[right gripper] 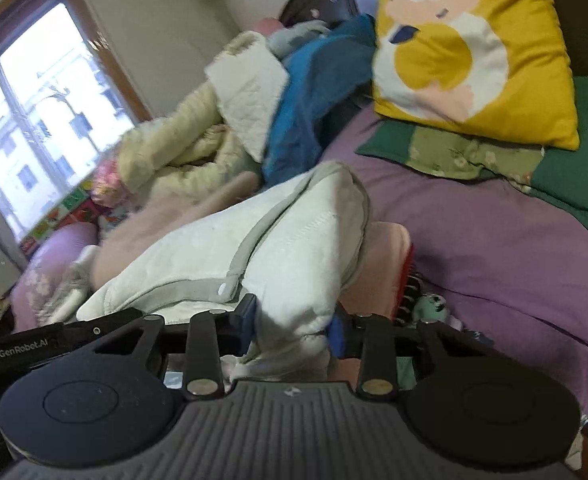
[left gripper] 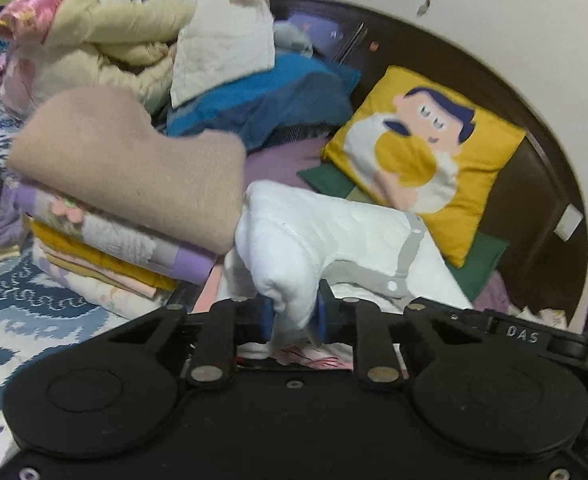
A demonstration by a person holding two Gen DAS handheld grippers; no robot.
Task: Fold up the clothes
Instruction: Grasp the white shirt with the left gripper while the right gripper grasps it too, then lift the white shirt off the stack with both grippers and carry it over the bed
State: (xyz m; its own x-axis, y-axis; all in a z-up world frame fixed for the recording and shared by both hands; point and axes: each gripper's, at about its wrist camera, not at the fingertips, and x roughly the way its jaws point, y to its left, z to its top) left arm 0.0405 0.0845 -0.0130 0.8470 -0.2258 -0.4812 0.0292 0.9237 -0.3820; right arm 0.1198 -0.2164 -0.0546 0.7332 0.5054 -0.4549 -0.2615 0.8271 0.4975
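Observation:
A white baby garment with grey trim and snaps (left gripper: pixel 334 232) hangs between both grippers above the purple bed sheet (right gripper: pixel 474 232). My left gripper (left gripper: pixel 294 314) is shut on one bunched white end of it. My right gripper (right gripper: pixel 294 322) is shut on the other end; the garment (right gripper: pixel 277 240) drapes away from its blue pads. The right gripper's black body shows at the right edge of the left wrist view. A stack of folded clothes (left gripper: pixel 125 216) topped by a beige piece sits to the left.
A pile of unfolded clothes, cream jacket (left gripper: pixel 105 40) and blue garment (left gripper: pixel 277 96), lies at the back. A yellow cartoon cushion (left gripper: pixel 426 156) on a green pillow (right gripper: pixel 566 168) leans on the dark headboard. A window (right gripper: pixel 41 112) is at left. A patterned blue rug (left gripper: pixel 25 320) covers the floor.

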